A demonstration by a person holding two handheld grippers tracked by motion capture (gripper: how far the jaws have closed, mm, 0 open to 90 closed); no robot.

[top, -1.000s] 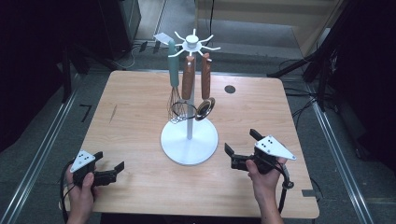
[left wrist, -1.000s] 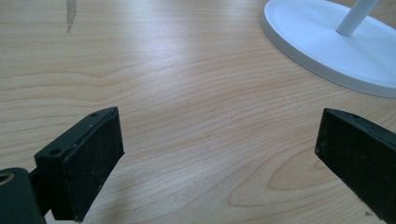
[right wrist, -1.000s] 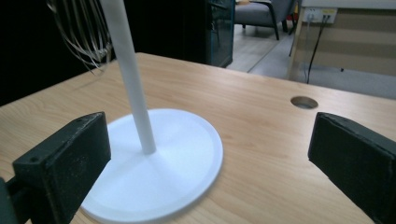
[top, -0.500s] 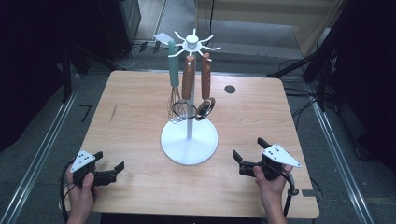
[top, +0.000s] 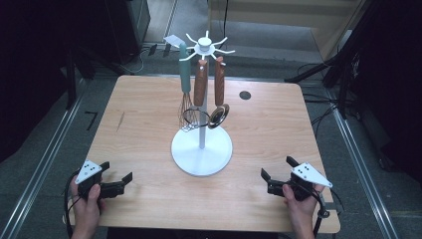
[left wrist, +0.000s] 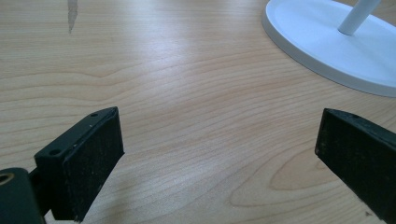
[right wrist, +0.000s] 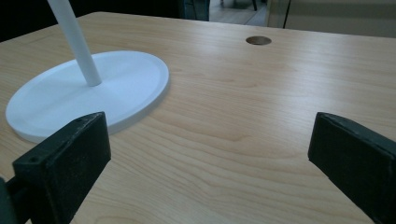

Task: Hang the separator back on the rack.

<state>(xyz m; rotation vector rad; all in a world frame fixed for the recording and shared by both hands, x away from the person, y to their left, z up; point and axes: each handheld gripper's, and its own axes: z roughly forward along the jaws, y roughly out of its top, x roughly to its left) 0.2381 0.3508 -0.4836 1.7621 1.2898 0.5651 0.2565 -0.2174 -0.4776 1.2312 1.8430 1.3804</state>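
White rack (top: 201, 152) between spread tongs

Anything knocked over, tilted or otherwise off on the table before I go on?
Nothing stands out. The white utensil stand is upright mid-table, with the whisk and two wooden-handled utensils hanging straight from its hooks. Left gripper and right gripper are open and empty near the table's front edge.

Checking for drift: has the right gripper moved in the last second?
Yes. The right gripper has pulled back toward the table's near edge, farther from the stand's white base.
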